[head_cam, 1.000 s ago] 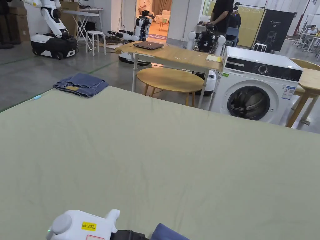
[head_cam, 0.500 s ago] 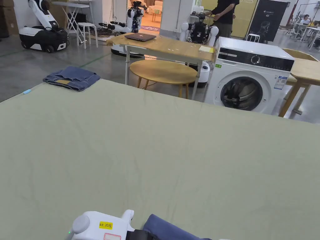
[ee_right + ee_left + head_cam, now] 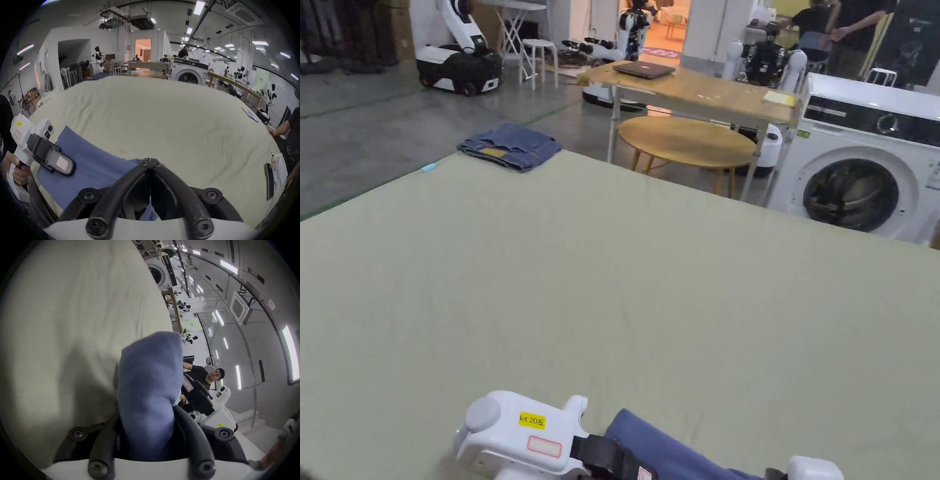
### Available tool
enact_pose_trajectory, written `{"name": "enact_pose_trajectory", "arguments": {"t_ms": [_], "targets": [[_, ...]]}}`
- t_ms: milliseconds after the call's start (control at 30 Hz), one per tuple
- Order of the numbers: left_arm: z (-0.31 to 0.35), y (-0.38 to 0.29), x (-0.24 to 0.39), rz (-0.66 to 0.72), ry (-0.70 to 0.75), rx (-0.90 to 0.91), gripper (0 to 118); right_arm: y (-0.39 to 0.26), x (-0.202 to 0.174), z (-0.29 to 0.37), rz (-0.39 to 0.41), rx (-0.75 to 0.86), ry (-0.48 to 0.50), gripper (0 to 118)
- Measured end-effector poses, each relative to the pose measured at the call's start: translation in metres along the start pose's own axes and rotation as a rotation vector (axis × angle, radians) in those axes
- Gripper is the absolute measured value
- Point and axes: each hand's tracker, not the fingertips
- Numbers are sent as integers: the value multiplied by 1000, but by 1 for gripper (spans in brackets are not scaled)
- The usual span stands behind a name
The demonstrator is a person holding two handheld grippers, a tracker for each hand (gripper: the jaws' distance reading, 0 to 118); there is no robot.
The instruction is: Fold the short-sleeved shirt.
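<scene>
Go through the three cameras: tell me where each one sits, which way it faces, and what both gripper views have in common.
Head view: on the person's head, looking down across the green-covered table toward the washing machine; left gripper at the bottom edge.
Left gripper view: on the left gripper, tilted sideways, its jaws around the blue shirt.
Right gripper view: on the right gripper, facing across the table; jaws closed on the shirt's edge.
Shared: both gripper views show shirt, table and washing machine.

So the shirt sits at the near edge of the worktop, left tool on its left side, right tool on its right. Folded jeans way off at the far-left corner, washing machine behind.
</scene>
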Motion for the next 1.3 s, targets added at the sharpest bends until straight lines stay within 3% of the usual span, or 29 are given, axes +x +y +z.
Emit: {"name": "enact_pose_trajectory", "arguments": {"t_ms": [267,467,700,933,1033,1067,1300], "targets": [[144,31,19,-94,197,87,17,26,-29,-5,39,86,39,0],[275,70,31,-117,458,142,17,37,-43,-10,51,101,73,0],[369,97,28,5,708,188,17,42,-44,-14,55,88,62,0],[374,100,0,85,888,146,18,41,-37,-17,61,65,32,0],[370,103,-5,75,947,155,28,40,-35,-18,61,64,25,0],[370,102,-2,61,964,173,35,40,-34,-17,60,63,24,0],[385,90,35,-105,1154,273,39,39,-25,-11,37,92,12,0]]}}
